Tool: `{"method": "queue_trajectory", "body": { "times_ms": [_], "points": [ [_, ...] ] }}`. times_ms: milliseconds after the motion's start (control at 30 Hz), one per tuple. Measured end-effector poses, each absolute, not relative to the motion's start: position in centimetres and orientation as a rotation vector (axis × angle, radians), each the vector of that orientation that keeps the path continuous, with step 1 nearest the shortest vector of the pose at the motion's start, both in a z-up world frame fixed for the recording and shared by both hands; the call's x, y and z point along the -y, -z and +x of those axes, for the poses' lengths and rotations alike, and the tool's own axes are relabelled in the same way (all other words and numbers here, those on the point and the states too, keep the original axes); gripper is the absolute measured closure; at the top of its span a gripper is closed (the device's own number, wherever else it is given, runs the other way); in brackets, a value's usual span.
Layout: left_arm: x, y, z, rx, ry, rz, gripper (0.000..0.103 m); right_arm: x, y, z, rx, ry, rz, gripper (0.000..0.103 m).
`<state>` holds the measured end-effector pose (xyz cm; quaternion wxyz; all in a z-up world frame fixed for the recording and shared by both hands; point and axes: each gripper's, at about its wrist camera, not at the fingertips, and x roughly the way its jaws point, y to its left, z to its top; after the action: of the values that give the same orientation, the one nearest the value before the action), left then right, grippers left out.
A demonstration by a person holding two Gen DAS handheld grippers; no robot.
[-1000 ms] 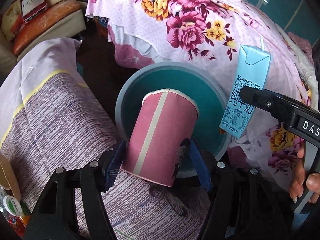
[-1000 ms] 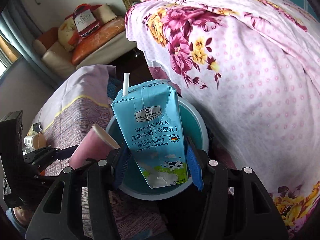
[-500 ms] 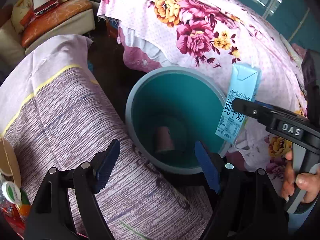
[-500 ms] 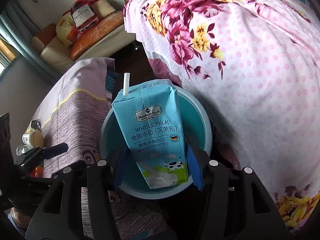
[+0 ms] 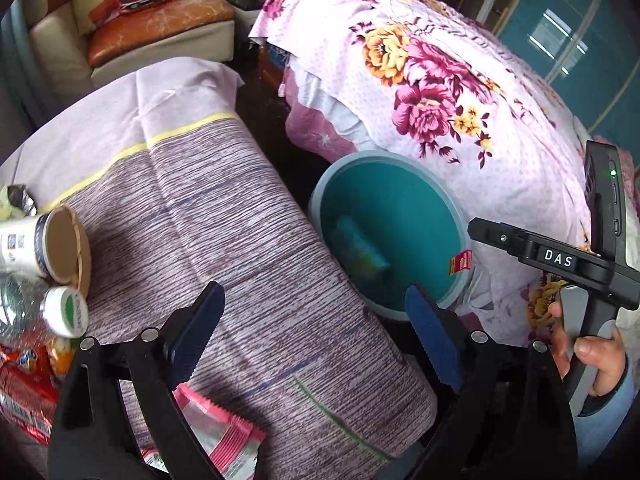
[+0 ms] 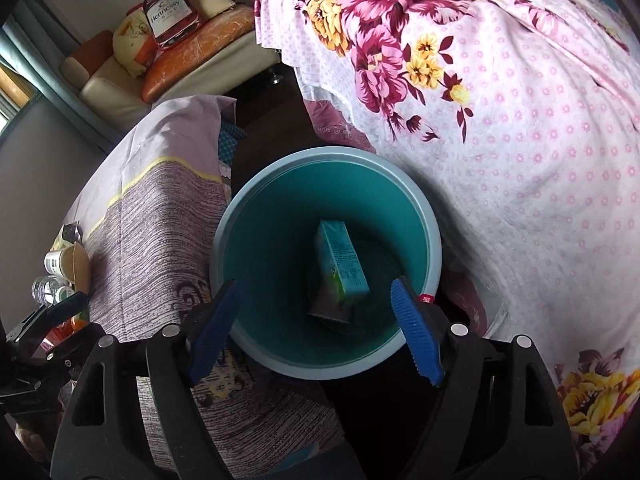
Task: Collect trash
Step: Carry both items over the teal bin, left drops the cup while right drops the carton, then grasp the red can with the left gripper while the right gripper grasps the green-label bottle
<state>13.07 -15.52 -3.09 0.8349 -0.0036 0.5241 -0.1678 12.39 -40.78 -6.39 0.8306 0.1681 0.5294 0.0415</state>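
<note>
- Two hand-held grippers in view, both w/ jaws spread and opening, nothing between the pads.
- Right gripper [image 6: 316, 328] hangs directly over the round teal plastic bin w/ pale grey-blue rim [image 6: 434, 240]; blue ribbed pads frame the bin's opening.
- Light-blue milk carton [image 6: 342, 264] lies inside the bin, tilted, resting on a pinkish paper cup [image 6: 328, 310] at the bottom. Carton also visible in left wrist view [image 5: 362, 246], blurred.
- Small red label [image 5: 460, 262] hangs on the bin's rim, near side.
- Left gripper [image 5: 316, 338] sits over the edge of the purple-grey striped cloth w/ yellow band [image 5: 224, 216], bin just beyond its right pad.
- Person's hand in a blue sleeve [image 5: 592, 356] grips the right gripper's handle, seen in left wrist view.
- More trash on the striped cloth, left side: white paper cup lying on its side [image 5: 44, 248], clear plastic bottle w/ white-green cap [image 5: 52, 312], red snack wrappers [image 5: 24, 392], pink-and-clear foil packet [image 5: 216, 428] under the left gripper.
- Bin stands btwn the striped cloth and the pink floral bedsheet [image 6: 520, 120].
- Cream sofa w/ orange cushions [image 6: 192, 56] in the background.
</note>
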Motion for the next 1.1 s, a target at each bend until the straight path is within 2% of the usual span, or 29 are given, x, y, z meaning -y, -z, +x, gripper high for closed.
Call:
{"method": "queue_trajectory", "body": {
  "times_ms": [400, 767, 1100],
  "points": [
    [9.3, 2.3, 9.4, -1.092, 0.276, -0.093, 0.011, 35.5, 3.7, 10.7, -1.125, -0.145, 0.243, 0.021],
    [1.8, 1.0, 5.9, -1.037, 0.152, -0.208, 0.011, 28.9, 1.4, 9.0, -1.12, -0.242, 0.135, 0.021],
    [-5.6, 1.5, 2.9, -1.011, -0.042, -0.306, 0.011, 22.4, 2.3, 7.7, -1.207, -0.381, 0.054, 0.021]
  ]
}}
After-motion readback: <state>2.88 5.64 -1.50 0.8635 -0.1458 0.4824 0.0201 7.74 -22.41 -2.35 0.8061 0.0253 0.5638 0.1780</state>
